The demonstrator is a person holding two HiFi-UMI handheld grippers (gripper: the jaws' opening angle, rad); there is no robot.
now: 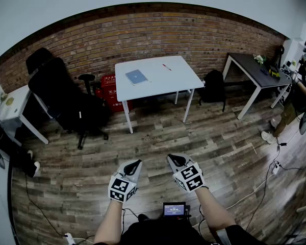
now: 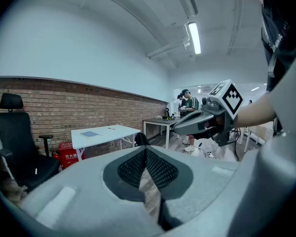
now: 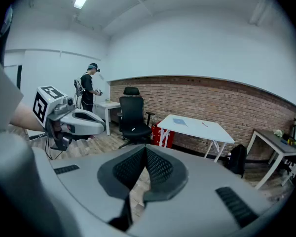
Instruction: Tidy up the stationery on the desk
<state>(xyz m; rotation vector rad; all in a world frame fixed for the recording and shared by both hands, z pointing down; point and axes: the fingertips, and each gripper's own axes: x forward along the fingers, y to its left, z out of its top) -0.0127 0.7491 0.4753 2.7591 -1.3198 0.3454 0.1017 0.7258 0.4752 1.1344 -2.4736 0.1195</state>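
Observation:
A white desk (image 1: 158, 78) stands by the brick wall, well ahead of me across the wood floor. On it lie a blue notebook (image 1: 136, 76) and a red pen (image 1: 167, 67). My left gripper (image 1: 136, 165) and right gripper (image 1: 172, 160) hover side by side over the floor, far short of the desk. Both are shut with nothing between the jaws. The left gripper view shows the desk (image 2: 108, 131), the notebook (image 2: 90, 134) and the right gripper (image 2: 174, 128). In the right gripper view I see the desk (image 3: 200, 130), notebook (image 3: 180, 122), pen (image 3: 204, 125) and the left gripper (image 3: 101, 128).
A black office chair (image 1: 66, 98) and a red box (image 1: 109, 93) sit left of the desk, a black backpack (image 1: 213, 86) right of it. A dark table (image 1: 257, 71) and a standing person (image 1: 296, 98) are at far right. Cables (image 1: 268, 175) cross the floor.

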